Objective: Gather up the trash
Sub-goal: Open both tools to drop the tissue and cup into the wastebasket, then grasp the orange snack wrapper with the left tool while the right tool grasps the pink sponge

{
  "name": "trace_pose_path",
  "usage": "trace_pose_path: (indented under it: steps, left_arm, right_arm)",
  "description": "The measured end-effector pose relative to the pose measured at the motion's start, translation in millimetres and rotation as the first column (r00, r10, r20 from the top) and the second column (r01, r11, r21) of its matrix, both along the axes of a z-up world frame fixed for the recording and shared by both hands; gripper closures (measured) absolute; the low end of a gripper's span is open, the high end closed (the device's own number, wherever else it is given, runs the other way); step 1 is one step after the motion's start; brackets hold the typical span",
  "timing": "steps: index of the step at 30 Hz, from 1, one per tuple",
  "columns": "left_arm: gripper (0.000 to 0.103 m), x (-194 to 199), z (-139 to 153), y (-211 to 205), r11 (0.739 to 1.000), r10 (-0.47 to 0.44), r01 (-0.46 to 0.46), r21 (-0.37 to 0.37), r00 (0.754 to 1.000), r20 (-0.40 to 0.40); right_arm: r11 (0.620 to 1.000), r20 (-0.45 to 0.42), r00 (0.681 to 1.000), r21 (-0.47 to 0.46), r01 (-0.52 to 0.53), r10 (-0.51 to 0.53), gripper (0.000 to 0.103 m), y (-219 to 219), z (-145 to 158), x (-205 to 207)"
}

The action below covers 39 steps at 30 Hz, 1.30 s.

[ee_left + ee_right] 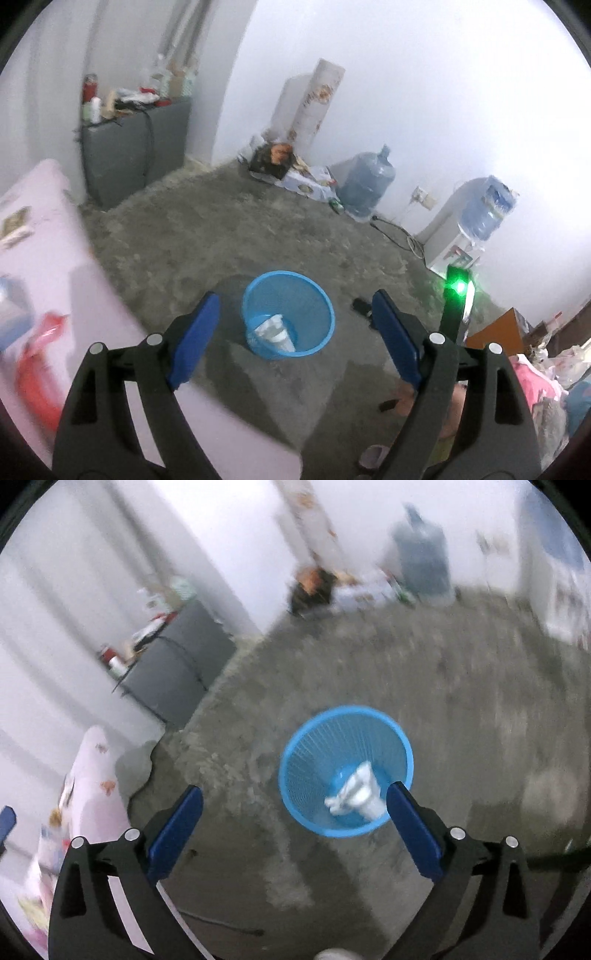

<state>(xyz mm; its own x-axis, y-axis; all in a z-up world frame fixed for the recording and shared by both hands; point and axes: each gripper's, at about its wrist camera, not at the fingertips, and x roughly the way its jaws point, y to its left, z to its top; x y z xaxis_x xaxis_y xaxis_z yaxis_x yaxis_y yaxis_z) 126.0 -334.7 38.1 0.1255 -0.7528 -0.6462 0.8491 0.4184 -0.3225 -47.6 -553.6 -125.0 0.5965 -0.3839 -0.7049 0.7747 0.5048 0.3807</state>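
Below, both empty grippers gape over a blue basket holding seemingly crumpled trash.

Blue mesh bin upright on floor (white crumpled trash inside).

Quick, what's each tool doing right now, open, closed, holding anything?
Left tool: open, nothing between its fingers, above the blue bin.
Right tool: open wide, empty; white trash lies in the bin below.
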Motion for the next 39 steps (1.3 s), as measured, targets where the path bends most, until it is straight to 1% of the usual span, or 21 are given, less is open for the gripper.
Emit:
trace_pose_path:
  steps: [1,3,5,7,9,12,15,16,17,19,21,24,27,28,29,30,32,33,34,35,39]
  left_arm:
    - [0.018,-2,8,19,1.000,0.019,-0.019,-0.005,0.999,0.027]
    - [0.017,-4,23,52,0.998,0.057,-0.055,-0.021,0.996,0.075]
    - [0.016,-7,38,89,0.994,0.099,-0.094,-0.048,0.988,0.117]
    - [0.014,-8,52,120,0.988,0.141,-0.131,-0.080,0.981,0.134]
    - [0.014,-11,62,157,0.977,0.191,-0.174,-0.122,0.972,0.141]
    - [0.013,-11,67,206,0.956,0.269,-0.243,-0.165,0.951,0.154]
    - [0.013,-7,63,248,0.934,0.342,-0.315,-0.171,0.926,0.162]
    - [0.013,-7,60,265,0.921,0.376,-0.350,-0.169,0.912,0.163]
    - [0.013,-5,59,277,0.915,0.394,-0.368,-0.167,0.905,0.163]
    - [0.013,-6,53,300,0.896,0.439,-0.415,-0.160,0.883,0.164]
    - [0.013,-5,48,318,0.883,0.466,-0.445,-0.151,0.867,0.173]
    - [0.013,-5,40,340,0.863,0.504,-0.482,-0.153,0.844,0.183]
    - [0.013,-7,34,355,0.850,0.526,-0.501,-0.166,0.826,0.200]
    - [0.013,-10,32,358,0.847,0.530,-0.505,-0.165,0.820,0.215]
    - [0.013,-11,28,360,0.850,0.526,-0.502,-0.158,0.816,0.238]
    - [0.013,-12,27,361,0.852,0.523,-0.501,-0.150,0.814,0.254]
    - [0.013,-14,22,362,0.857,0.515,-0.499,-0.134,0.806,0.291]
    - [0.013,-13,21,363,0.861,0.507,-0.494,-0.125,0.805,0.308]
    - [0.013,-11,18,363,0.863,0.501,-0.492,-0.117,0.801,0.328]
    - [0.013,-10,18,364,0.865,0.496,-0.488,-0.115,0.800,0.338]
    - [0.013,13,14,364,0.886,0.456,-0.454,-0.094,0.818,0.352]
  right_arm:
    - [0.999,-0.016,1.000,-0.044,-0.009,0.008,0.006,3,13,-1]
    - [0.994,-0.029,0.999,-0.109,-0.020,0.017,0.006,4,37,-8]
    - [0.989,-0.021,0.999,-0.143,-0.029,0.026,0.006,4,52,-16]
    - [0.982,-0.031,0.999,-0.185,-0.026,0.021,0.006,1,70,-28]
    - [0.978,-0.058,0.998,-0.207,-0.025,0.013,0.006,3,79,-35]
    - [0.981,-0.019,0.999,-0.189,-0.043,0.040,0.006,11,94,-41]
    - [0.984,0.097,0.988,-0.145,-0.107,0.122,0.006,29,103,-41]
    - [0.979,0.134,0.975,-0.126,-0.160,0.176,0.006,39,105,-35]
    - [0.973,0.155,0.964,-0.114,-0.200,0.216,0.006,48,105,-30]
    - [0.948,0.196,0.928,-0.084,-0.307,0.317,0.006,69,104,-12]
    - [0.908,0.222,0.882,-0.043,-0.417,0.416,0.006,95,98,12]
    - [0.844,0.248,0.819,0.014,-0.537,0.517,0.007,127,88,43]
    - [0.763,0.242,0.754,0.075,-0.642,0.610,0.014,166,75,82]
    - [0.746,0.241,0.740,0.087,-0.661,0.628,0.017,175,72,90]
    - [0.720,0.246,0.719,0.103,-0.686,0.650,0.018,185,68,100]
    - [0.682,0.263,0.688,0.128,-0.720,0.676,0.021,196,64,111]
    - [0.631,0.293,0.650,0.168,-0.757,0.701,0.026,208,59,130]
    - [0.605,0.306,0.633,0.192,-0.773,0.711,0.031,216,57,140]
    - [0.579,0.313,0.618,0.216,-0.786,0.721,0.037,221,53,150]
    - [0.563,0.318,0.607,0.227,-0.794,0.728,0.041,227,51,157]
    - [0.498,0.334,0.568,0.275,-0.822,0.752,0.047,239,43,191]
